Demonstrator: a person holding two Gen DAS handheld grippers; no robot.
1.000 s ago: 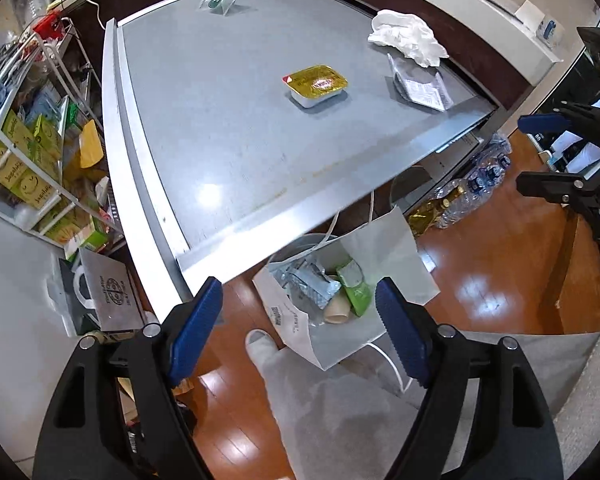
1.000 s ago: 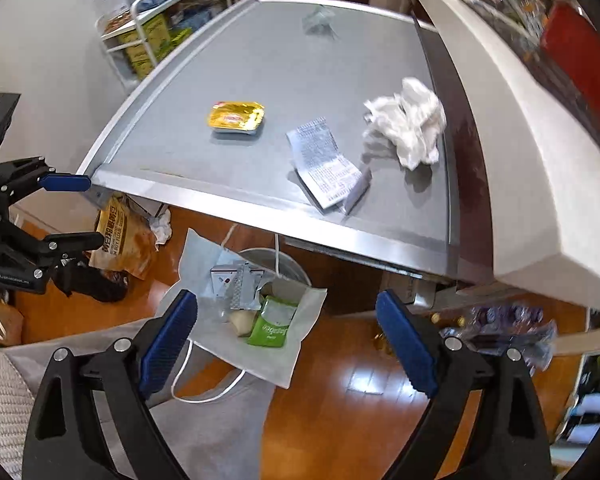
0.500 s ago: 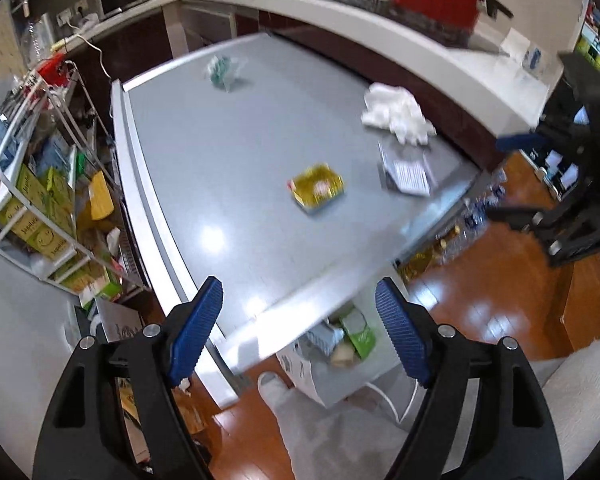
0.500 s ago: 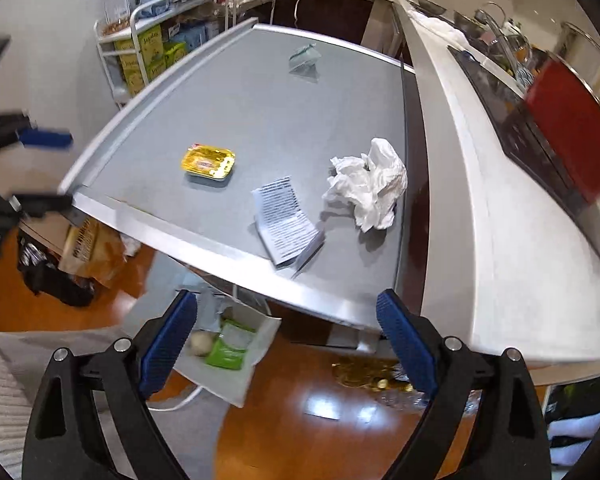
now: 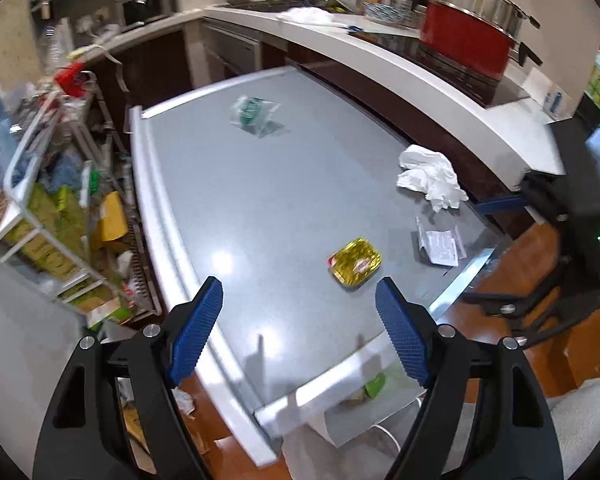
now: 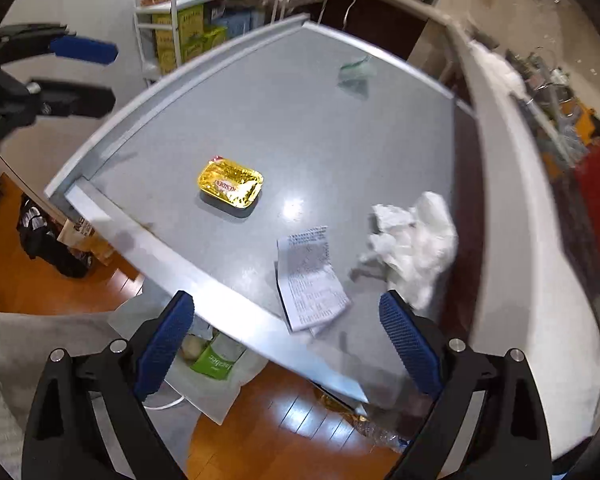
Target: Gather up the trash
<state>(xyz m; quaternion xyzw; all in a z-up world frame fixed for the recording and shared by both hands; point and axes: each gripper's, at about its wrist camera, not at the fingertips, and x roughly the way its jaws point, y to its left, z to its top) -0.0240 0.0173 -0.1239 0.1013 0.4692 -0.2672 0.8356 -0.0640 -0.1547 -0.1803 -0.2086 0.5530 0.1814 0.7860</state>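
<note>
Two claws, the left claw (image 5: pixel 298 334) and the right claw (image 6: pixel 286 344), hang released and empty at the bottom of their frames above a grey tabletop (image 5: pixel 236 208). Mid-frame lie a gold foil tray (image 6: pixel 230 184), a printed receipt (image 6: pixel 312 280) and crumpled white tissue (image 6: pixel 414 246); a clear wrapper (image 6: pixel 354 74) sits at top, and a white trash bag (image 6: pixel 216 364) shows below the edge.

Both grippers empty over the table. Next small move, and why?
Probably lower the right gripper onto the receipt: its jaws are open and empty, and the receipt lies flat near the table edge, closest to it. The butter tub and crumpled tissue lie further off.
</note>
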